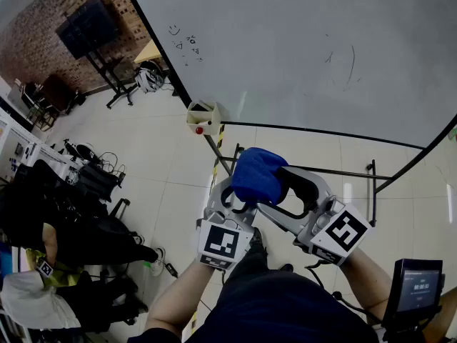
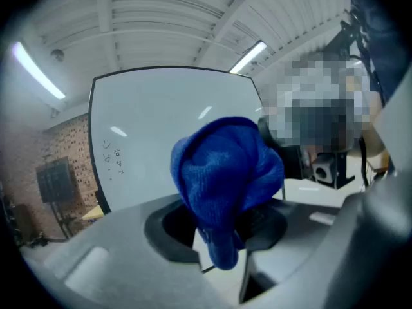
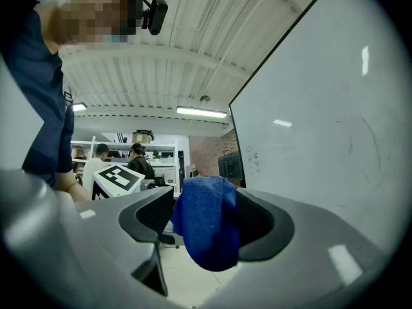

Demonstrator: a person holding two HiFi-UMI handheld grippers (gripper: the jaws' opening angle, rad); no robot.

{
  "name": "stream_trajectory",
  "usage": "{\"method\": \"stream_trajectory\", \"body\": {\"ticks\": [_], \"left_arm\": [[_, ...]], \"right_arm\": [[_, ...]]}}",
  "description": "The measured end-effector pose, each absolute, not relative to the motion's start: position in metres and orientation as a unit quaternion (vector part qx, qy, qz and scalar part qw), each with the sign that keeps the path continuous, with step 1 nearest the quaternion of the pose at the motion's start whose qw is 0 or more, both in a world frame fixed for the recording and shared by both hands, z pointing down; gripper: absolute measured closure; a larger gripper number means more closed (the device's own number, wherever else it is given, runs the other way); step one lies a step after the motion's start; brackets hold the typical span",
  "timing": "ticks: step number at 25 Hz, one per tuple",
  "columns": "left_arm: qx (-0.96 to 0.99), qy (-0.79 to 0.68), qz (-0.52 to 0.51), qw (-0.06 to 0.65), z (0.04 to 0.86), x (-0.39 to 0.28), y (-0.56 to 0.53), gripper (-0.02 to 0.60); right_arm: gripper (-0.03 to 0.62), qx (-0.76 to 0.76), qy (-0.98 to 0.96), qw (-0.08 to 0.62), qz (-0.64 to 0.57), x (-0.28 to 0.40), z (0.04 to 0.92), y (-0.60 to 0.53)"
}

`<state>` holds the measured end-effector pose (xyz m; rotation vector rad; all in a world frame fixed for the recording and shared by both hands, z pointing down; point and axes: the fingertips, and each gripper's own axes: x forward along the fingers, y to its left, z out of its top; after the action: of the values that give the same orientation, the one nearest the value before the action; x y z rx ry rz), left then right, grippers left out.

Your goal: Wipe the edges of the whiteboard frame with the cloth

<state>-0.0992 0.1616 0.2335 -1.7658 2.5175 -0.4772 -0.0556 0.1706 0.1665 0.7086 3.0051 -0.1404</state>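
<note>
Just below the whiteboard (image 1: pixel 300 48), both tools meet on the blue cloth (image 1: pixel 257 176). The left gripper (image 1: pixel 238 195) is clamped tight on its lower fold, while the right gripper (image 1: pixel 284 186) has its jaws spread wide around the bundle and isn't squeezing, as far as I can see. The cloth's up in the air, clear of the black frame (image 1: pixel 154 40). No edge touched yet by the look of it, so all the wiping's ahead.
</note>
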Motion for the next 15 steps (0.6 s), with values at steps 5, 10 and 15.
{"method": "stream_trajectory", "body": {"ticks": [5,10,15], "left_arm": [[-0.57,0.806,-0.155,0.034,0.222,-0.139,0.162,0.448],[-0.591,0.788,-0.148,0.093,0.188,-0.169,0.149,0.434],[-0.592,0.779,-0.134,0.156,0.141,-0.225,0.147,0.395]], "right_arm": [[0.271,0.245,0.969,0.015,0.003,-0.114,0.171,0.19],[0.256,0.238,0.971,0.024,-0.025,-0.178,0.154,0.175],[0.335,0.26,0.963,0.068,-0.009,-0.243,0.107,0.166]]}}
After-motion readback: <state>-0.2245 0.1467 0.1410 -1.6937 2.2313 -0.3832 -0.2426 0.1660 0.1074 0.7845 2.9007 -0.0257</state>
